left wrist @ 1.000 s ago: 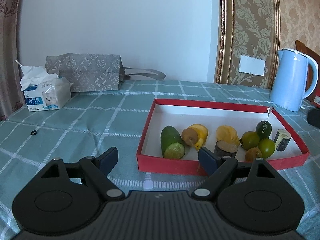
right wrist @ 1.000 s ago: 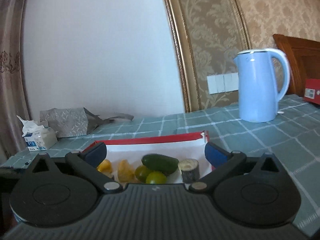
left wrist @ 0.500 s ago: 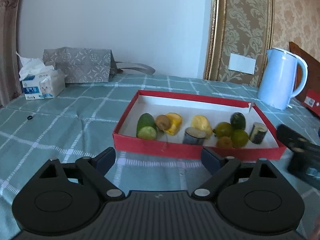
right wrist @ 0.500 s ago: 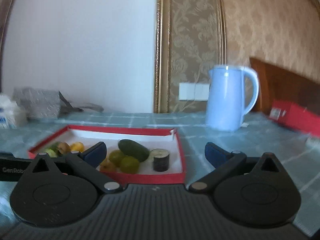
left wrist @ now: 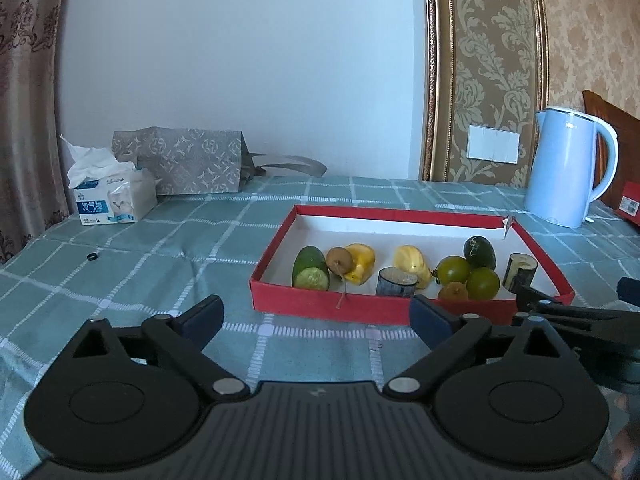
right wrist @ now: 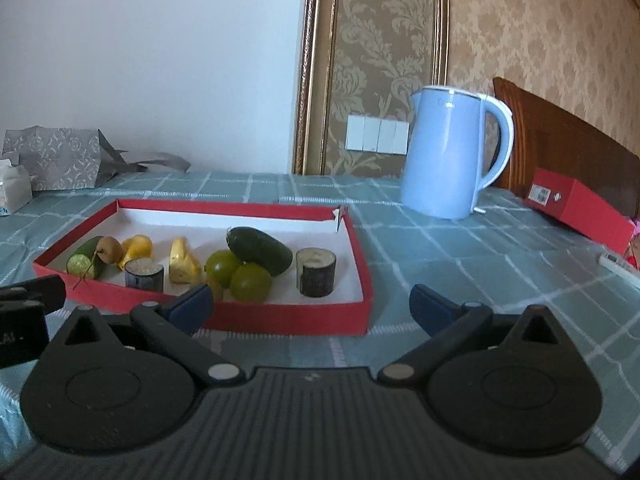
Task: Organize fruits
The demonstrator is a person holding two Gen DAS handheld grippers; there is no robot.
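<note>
A red tray (left wrist: 320, 305) with a white floor lies on the checked cloth. It holds a cut cucumber (left wrist: 310, 270), yellow pieces (left wrist: 362, 262), green round fruits (left wrist: 483, 283), a dark green fruit (left wrist: 479, 252) and two dark cut cylinders (left wrist: 396, 282). My left gripper (left wrist: 316, 314) hovers short of the tray's front wall, its jaws opening with nothing between them. My right gripper (right wrist: 310, 302) stands open and empty before the tray's (right wrist: 280, 320) near right corner. Its black frame (left wrist: 580, 320) shows at the right edge of the left wrist view.
A blue kettle (right wrist: 452, 156) stands behind the tray to the right, with a red box (right wrist: 580, 208) farther right. A tissue box (left wrist: 114, 196) and a grey patterned bag (left wrist: 180, 164) sit at the back left. A small black ring (left wrist: 93, 256) lies on the cloth.
My left gripper has drawn back from the tray and its jaws have widened. The right gripper has swung and backed off the tray, and now shows at the right of the left view.
</note>
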